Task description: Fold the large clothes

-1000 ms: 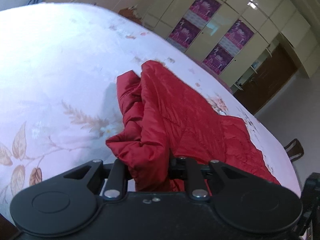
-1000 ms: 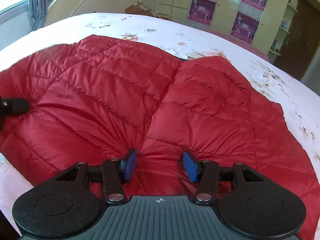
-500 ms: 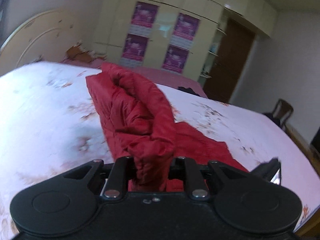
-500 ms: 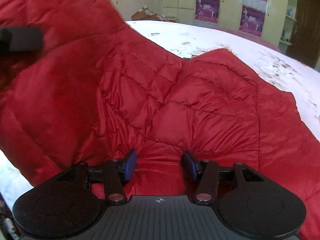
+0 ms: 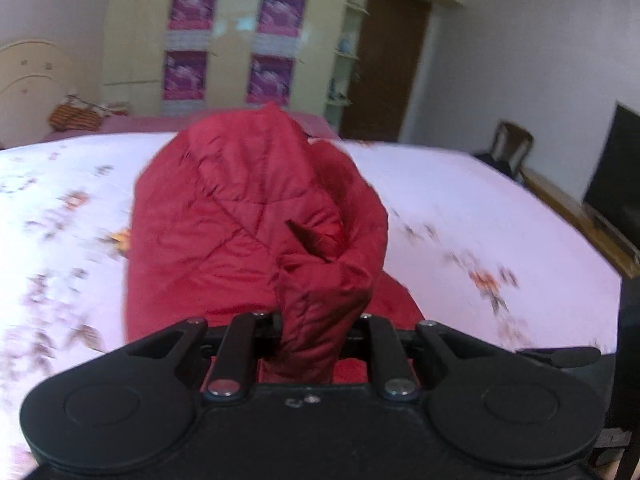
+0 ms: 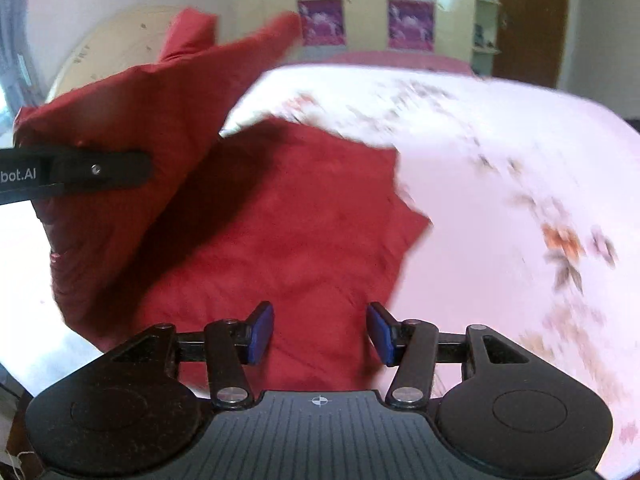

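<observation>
A red quilted jacket (image 5: 240,216) lies on a bed with a white floral sheet (image 5: 460,216). My left gripper (image 5: 310,344) is shut on a bunched edge of the jacket and holds that side lifted in the air. In the right wrist view the lifted flap (image 6: 120,132) hangs at the left from the left gripper (image 6: 80,172), above the part of the jacket still flat on the bed (image 6: 304,216). My right gripper (image 6: 320,334) is open, its blue pads (image 6: 260,332) low over the near edge of the flat part, holding nothing.
A cream wardrobe with purple posters (image 5: 228,44) and a brown door (image 5: 384,68) stand behind the bed. A chair (image 5: 512,144) and a dark screen (image 5: 616,168) are at the right. The curved headboard (image 6: 112,52) is at the back left.
My left gripper has lifted the jacket's side high and carried it to the right over the rest of the jacket. The right gripper stays open over the near edge.
</observation>
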The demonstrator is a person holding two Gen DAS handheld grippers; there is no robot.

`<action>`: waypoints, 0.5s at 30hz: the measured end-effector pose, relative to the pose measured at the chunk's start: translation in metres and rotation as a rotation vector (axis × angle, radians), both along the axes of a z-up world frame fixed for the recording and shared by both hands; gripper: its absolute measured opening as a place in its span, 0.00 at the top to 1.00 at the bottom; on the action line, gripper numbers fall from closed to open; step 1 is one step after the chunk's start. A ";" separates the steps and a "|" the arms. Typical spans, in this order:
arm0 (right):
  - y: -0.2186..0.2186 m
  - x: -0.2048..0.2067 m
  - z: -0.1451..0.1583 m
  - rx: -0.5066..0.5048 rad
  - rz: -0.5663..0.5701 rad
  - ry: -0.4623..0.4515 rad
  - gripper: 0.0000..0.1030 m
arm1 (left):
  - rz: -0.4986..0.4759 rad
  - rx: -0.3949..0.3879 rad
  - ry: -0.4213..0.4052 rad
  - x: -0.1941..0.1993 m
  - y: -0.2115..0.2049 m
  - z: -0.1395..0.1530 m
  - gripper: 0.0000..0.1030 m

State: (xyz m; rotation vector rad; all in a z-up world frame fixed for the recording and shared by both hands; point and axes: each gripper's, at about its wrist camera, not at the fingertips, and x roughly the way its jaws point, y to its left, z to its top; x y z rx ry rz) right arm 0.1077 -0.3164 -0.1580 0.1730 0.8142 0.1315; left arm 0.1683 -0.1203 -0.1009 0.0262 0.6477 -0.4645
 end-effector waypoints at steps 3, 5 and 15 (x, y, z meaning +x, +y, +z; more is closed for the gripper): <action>-0.008 -0.001 -0.007 0.045 -0.016 0.023 0.49 | -0.056 0.053 0.031 -0.003 -0.028 -0.023 0.84; -0.015 -0.005 -0.006 0.070 -0.025 0.020 0.49 | -0.080 0.095 0.021 -0.008 -0.039 -0.032 0.84; -0.067 -0.017 0.024 0.104 -0.098 -0.022 0.49 | -0.114 0.037 0.058 -0.025 -0.035 -0.005 0.22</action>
